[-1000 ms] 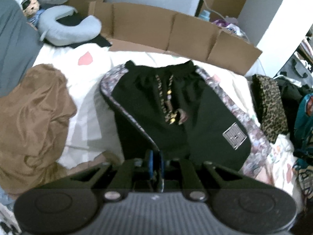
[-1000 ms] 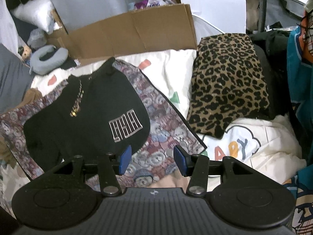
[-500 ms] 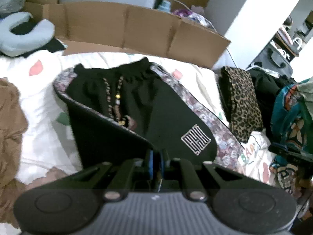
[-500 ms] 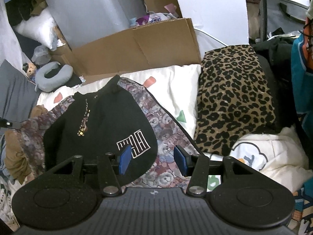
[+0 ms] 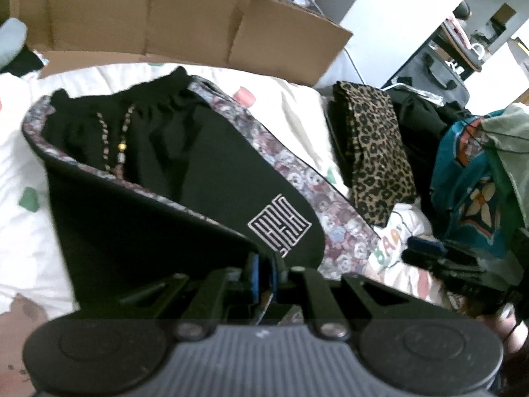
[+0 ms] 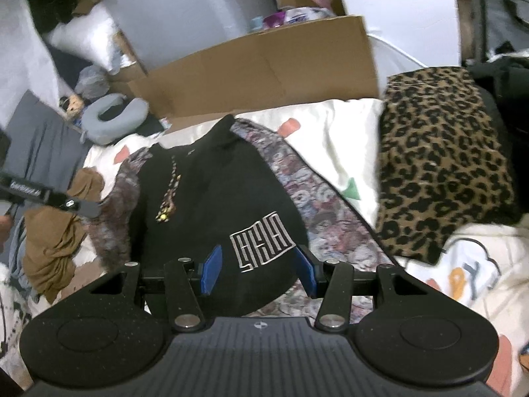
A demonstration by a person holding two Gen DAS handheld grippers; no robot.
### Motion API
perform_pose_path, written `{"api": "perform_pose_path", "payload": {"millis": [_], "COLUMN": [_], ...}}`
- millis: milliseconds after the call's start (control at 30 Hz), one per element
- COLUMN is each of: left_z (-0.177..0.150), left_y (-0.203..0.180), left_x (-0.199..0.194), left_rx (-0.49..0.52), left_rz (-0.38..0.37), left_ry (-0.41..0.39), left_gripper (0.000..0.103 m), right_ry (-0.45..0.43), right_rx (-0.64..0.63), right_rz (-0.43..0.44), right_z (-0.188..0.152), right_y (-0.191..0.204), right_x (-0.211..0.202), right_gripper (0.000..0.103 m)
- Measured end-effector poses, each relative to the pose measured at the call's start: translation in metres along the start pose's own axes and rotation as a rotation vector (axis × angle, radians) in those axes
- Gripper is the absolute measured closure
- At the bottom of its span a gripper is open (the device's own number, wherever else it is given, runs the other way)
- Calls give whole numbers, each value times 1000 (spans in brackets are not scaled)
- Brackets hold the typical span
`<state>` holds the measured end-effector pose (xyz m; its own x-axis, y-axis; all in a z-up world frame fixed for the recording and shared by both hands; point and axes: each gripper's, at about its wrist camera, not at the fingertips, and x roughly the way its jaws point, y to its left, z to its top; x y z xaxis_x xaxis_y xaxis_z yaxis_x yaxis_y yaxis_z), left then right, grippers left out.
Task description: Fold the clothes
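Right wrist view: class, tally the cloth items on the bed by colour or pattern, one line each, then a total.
Black shorts: 1
Bear-print folding mat: 1
Leopard-print garment: 1
Brown garment: 1
Total: 4

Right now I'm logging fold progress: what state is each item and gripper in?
black shorts: lying flat on the patterned mat, not yet folded.
patterned mat: one edge lifted, tilted over the shorts.
left gripper: fingers shut on the mat edge.
right gripper: fingers open, holding nothing.
leopard-print garment: folded, set aside.
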<state>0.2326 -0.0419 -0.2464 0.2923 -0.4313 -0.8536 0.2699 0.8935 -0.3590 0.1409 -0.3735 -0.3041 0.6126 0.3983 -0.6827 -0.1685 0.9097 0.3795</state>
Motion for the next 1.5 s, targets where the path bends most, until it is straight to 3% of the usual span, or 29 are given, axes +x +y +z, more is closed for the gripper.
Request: {"api": "perform_pose_path", "payload": {"millis": [600, 1067, 1167, 1200, 1333, 1400, 1500], "left_z": [11, 9, 5, 4, 4, 3, -1], "left_y": [-13, -27, -29, -30, -25, -17, 0], "left_x": [67, 99, 104, 103, 88, 81, 72], "left_rx": [-121, -226, -246, -250, -237, -239, -249], "left_rz": [-178, -314, -357, -380, -387, -365, -295], "left_ry": [24, 43, 49, 44, 4, -13, -31], "left_gripper": [95, 94, 95, 95, 87, 86, 75], "right_ry": [13, 8, 9, 16, 6, 3, 1], "right_rx": [-68, -23, 6, 20, 55, 65, 68], "right_rz": [196, 185, 179, 169, 162, 159, 153], "right_z": [-3, -7, -10, -13, -20, -20, -18], "right_y": [51, 59, 53, 47, 37, 35, 33], "right_x": [70, 104, 112, 117, 121, 120, 117], "right_gripper": [48, 50, 79, 99, 101, 102, 102]}}
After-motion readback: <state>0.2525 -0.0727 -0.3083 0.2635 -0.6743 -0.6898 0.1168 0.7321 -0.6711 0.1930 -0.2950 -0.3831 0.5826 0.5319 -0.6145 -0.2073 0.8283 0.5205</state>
